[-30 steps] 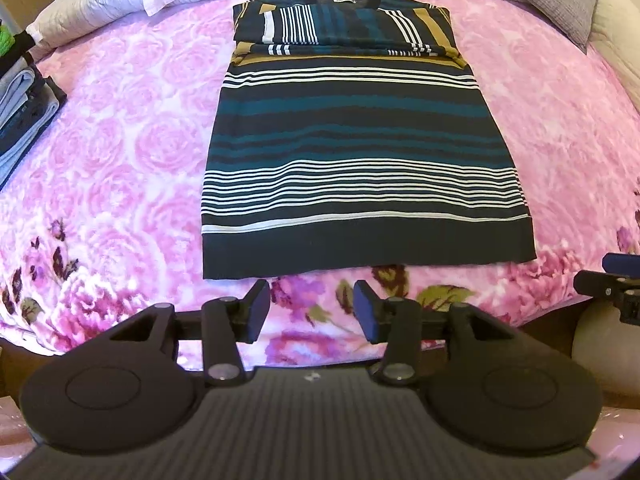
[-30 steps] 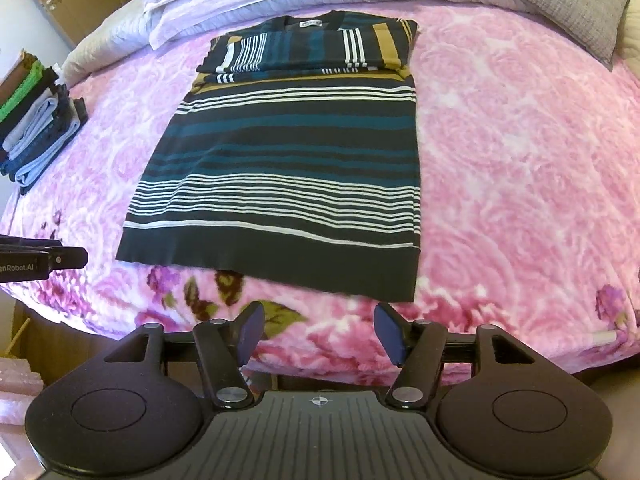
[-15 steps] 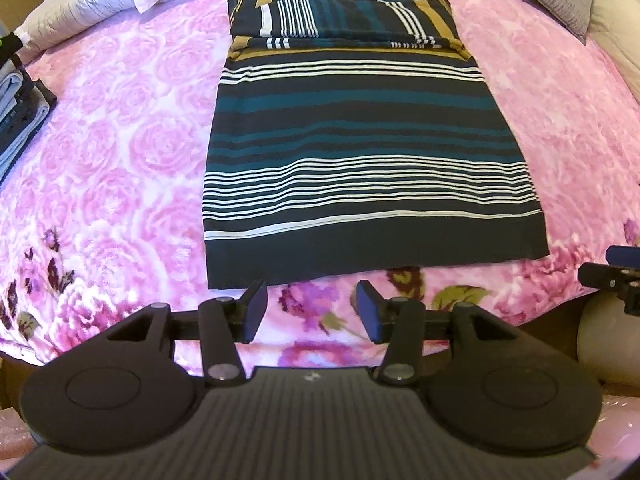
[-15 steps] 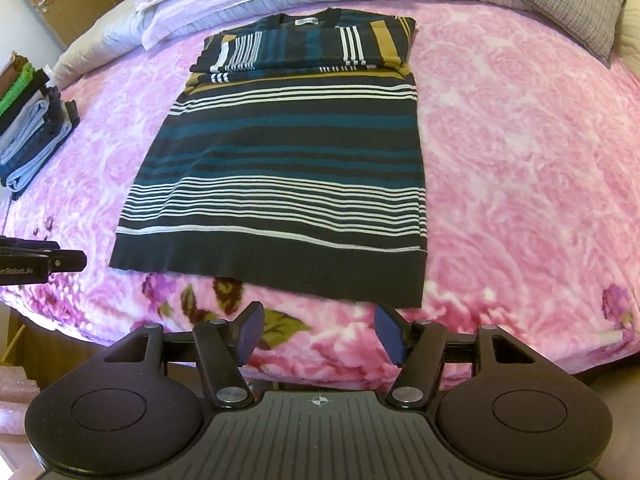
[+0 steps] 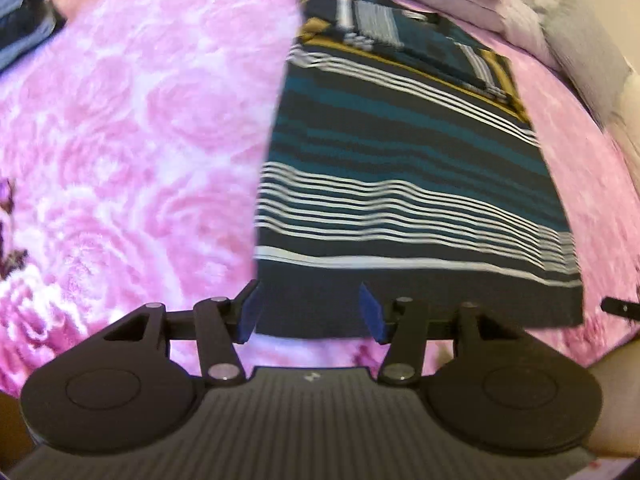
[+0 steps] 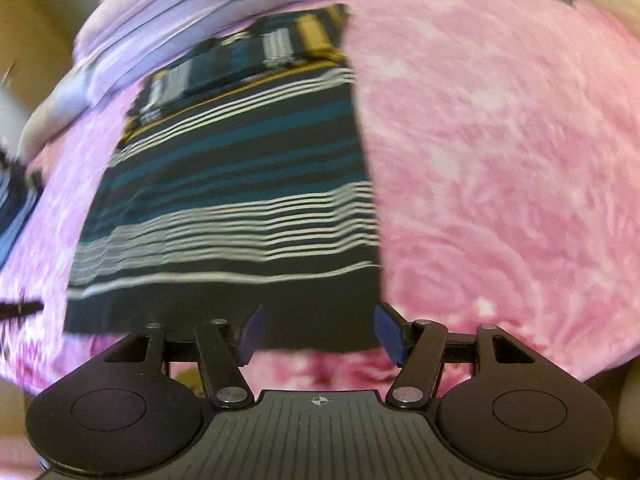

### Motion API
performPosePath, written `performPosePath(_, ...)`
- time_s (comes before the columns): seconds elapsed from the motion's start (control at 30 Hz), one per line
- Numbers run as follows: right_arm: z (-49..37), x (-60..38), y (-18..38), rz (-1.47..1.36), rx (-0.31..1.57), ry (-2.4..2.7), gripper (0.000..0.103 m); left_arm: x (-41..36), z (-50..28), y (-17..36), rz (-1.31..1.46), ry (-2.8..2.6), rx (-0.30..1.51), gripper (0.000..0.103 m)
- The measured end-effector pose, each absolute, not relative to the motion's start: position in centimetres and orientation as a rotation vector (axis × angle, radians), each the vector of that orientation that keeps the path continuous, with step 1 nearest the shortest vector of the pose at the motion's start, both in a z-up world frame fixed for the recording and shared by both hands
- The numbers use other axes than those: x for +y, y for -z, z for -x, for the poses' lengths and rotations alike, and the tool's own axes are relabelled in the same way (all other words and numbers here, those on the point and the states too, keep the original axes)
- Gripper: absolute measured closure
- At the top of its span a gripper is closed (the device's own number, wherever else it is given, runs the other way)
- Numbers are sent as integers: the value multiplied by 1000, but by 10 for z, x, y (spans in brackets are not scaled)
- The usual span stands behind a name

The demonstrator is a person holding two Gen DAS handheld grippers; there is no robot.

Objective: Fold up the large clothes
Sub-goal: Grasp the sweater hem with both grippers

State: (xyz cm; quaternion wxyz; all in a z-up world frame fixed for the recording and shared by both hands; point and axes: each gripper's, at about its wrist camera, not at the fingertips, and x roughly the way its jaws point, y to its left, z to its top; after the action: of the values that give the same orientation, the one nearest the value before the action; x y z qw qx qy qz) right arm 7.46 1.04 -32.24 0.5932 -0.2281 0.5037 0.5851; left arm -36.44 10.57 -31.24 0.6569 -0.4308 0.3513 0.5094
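Note:
A dark striped sweater with teal, white and mustard bands lies flat on the pink floral bedspread, sleeves folded in at the far end. My left gripper hovers over the hem's near-left corner, jaws apart and still widening, nothing pinched between the blue pads. In the right wrist view the same sweater fills the centre, and my right gripper stands open above the hem's near-right corner, pads clear of the cloth. Both views are blurred by motion.
Pillows and folded lilac bedding line the far side of the bed. A stack of folded clothes sits at the far left edge. A grey cushion lies at the far right. The other gripper's tip shows at the right.
Both grippers have dropped and moved in close to the sweater's near hem, left toward its left corner, right toward its right corner. The left jaws have spread a little wider.

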Motion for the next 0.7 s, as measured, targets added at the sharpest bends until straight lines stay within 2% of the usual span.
performPosePath(0.47, -132, 50, 382, 167, 1347, -1400, 46, 164, 413, 381, 1185, -1062, 508, 58)
performPosePath(0.63, -129, 65, 392, 181, 1370, -1459, 60, 175, 416, 389, 1216, -985, 444, 60)
performPosePath(0.7, -128, 61, 394, 184, 1384, -1484, 63, 171, 416, 392, 1216, -943, 452, 65)
